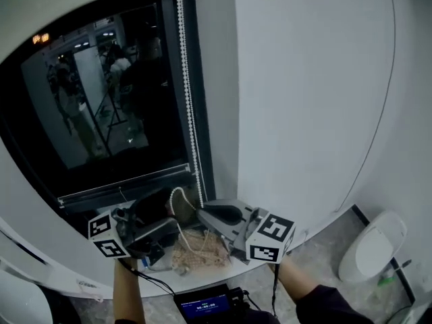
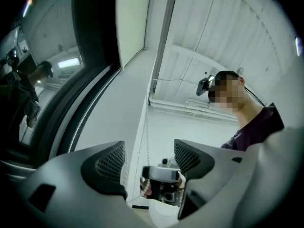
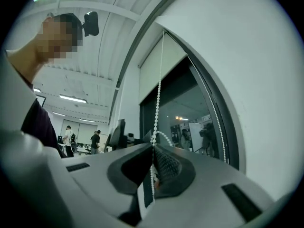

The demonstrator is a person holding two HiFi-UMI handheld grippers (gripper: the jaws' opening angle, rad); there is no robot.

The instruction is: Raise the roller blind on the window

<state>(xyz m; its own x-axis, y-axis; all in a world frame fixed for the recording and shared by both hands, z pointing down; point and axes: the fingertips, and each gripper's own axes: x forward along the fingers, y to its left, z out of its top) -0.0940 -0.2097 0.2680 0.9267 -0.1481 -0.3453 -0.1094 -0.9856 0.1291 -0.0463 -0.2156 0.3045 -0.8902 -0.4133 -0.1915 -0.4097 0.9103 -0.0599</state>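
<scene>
The white bead chain (image 1: pixel 189 100) hangs down the right side of the dark window (image 1: pixel 101 93) and loops near the sill. My right gripper (image 1: pixel 200 212) is at that loop. In the right gripper view it (image 3: pixel 153 164) is shut on the bead chain (image 3: pixel 157 103), which rises taut toward the pale roller blind (image 3: pixel 161 63) rolled high on the window. My left gripper (image 1: pixel 158 219) sits lower left of it by the sill. Its jaws (image 2: pixel 148 161) stand wide open with nothing between them. The blind (image 2: pixel 133 23) shows up high in the left gripper view.
A beige heap (image 1: pixel 199 252) lies on the sill under the grippers. A white wall (image 1: pixel 310 79) with a thin cable (image 1: pixel 379 113) fills the right. A white rounded object (image 1: pixel 374 245) stands on the floor at lower right. A small device with a lit screen (image 1: pixel 209 306) is at the bottom.
</scene>
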